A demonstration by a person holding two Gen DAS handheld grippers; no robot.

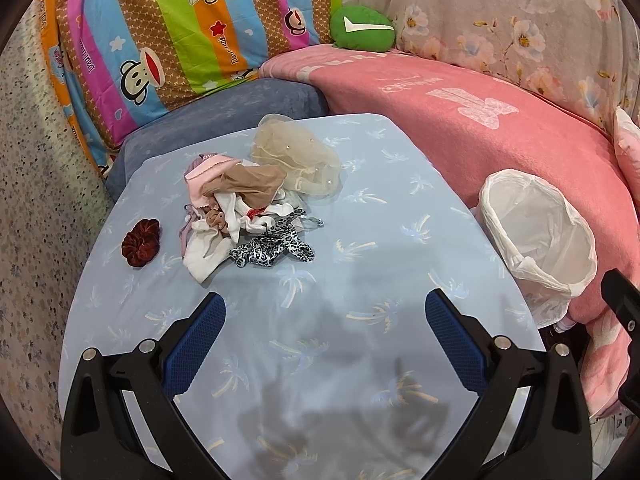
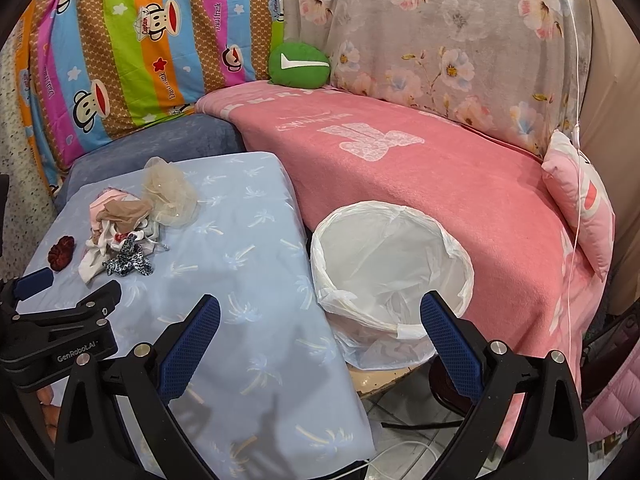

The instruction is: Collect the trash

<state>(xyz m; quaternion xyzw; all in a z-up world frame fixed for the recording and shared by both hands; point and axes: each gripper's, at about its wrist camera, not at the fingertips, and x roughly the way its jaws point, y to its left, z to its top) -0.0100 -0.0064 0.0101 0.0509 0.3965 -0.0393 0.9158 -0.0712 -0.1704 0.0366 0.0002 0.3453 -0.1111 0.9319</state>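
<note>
Thin crinkled white plastic bin liner (image 2: pixel 390 264), sheer beige mesh (image 1: pixel 296 160), red velvety scrunchie (image 1: pixel 141 242) — fuzzy pink blanket (image 1: pixel 460 120)

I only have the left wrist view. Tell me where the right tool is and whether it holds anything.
Observer: The right tool is open and empty. In its own view it spans the edge of the pale blue palm-print table and the round bin with a white plastic liner.
Operator: Report what's at the bottom of the bin.
Observer: Only crumpled liner shows; I see no trash inside.
Operator: Say what's under it.
Observer: A beige seat edge, with tiled floor lower down.
</note>
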